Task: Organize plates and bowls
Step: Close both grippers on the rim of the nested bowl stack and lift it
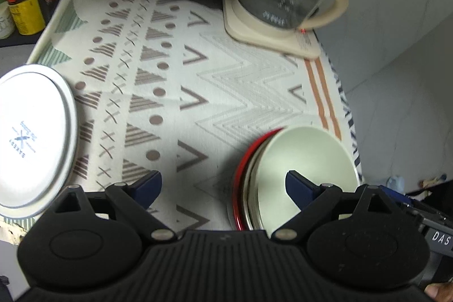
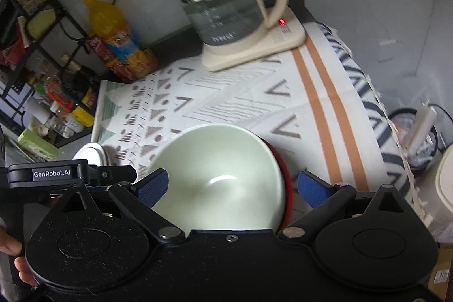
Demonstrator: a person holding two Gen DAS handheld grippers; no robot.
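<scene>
While both grippers' jaws gape — left gripper (image 1: 223,188), right gripper (image 2: 232,187) — the pale bowl (image 2: 220,177) sits stacked.

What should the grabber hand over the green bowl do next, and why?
Probably ease the right gripper down and close it on the pale green bowl. Its jaws are open on either side of the bowl and hold nothing. The bowl sits in a red-rimmed dish, while the white plate lies apart, so the stack looks unfinished.
</scene>
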